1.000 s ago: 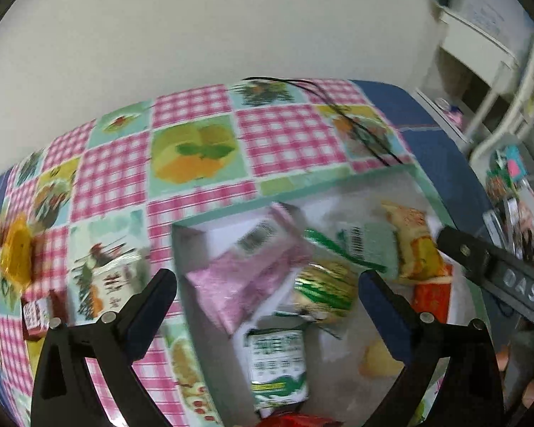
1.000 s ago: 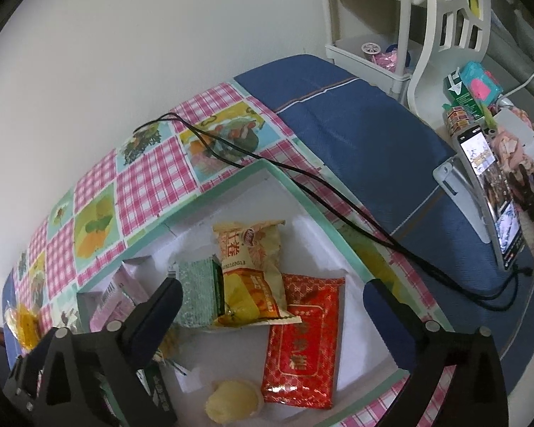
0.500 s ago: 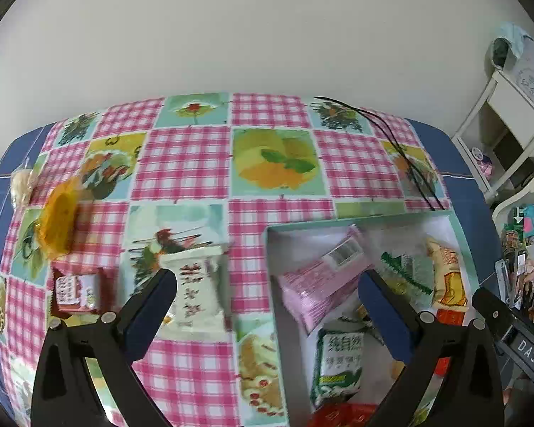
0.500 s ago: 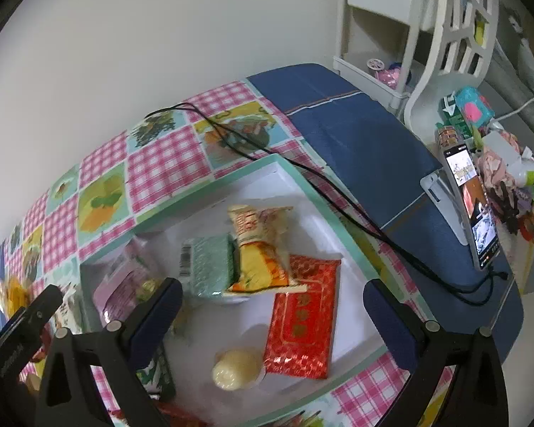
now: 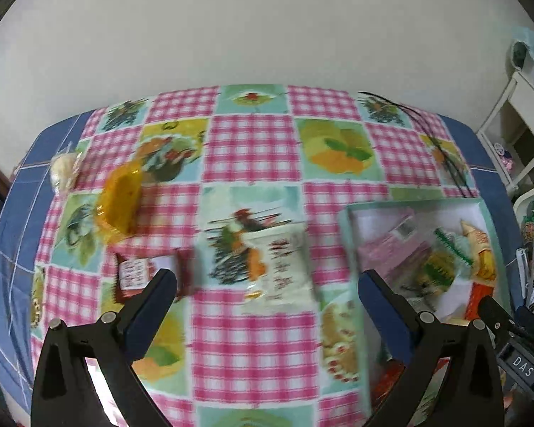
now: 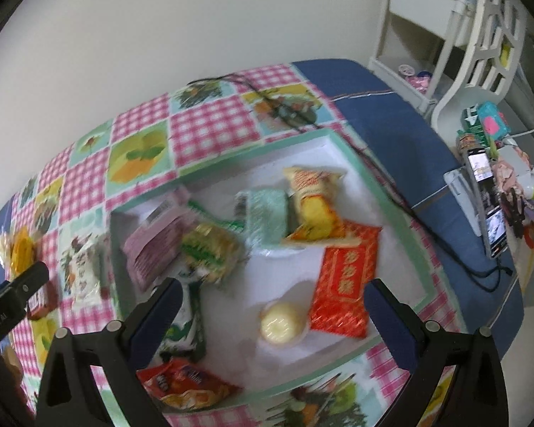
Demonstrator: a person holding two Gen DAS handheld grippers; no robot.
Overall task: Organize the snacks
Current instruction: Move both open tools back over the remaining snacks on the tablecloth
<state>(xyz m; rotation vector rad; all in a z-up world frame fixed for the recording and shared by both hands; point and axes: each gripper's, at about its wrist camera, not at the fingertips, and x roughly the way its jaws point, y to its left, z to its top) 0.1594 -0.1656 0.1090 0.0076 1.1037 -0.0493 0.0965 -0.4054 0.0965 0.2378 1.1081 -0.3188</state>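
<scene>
A white box with a green rim [image 6: 359, 170] [image 5: 345, 235] holds several snack packs: a pink pack [image 6: 156, 245], a yellow pack [image 6: 313, 206], a red pack [image 6: 349, 277], a round yellow cake [image 6: 281, 323]. On the cloth left of the box lie a white snack pack [image 5: 277, 267], a small red pack [image 5: 139, 274], an orange wrapped snack [image 5: 121, 199] and a pale wrapped snack [image 5: 62, 170]. My left gripper [image 5: 267, 291] is open and empty, above the cloth near the white pack. My right gripper [image 6: 274, 306] is open and empty above the box.
A checked pink tablecloth [image 5: 252, 149] covers a blue surface [image 6: 391, 121]. A black cable [image 6: 402, 206] runs past the box's right side. A phone on a stand [image 6: 487, 199] and a white shelf [image 6: 430, 28] stand at the right.
My left gripper has swung left, from over the box to over the loose snacks on the cloth. My right gripper has pulled back and up, showing more of the box.
</scene>
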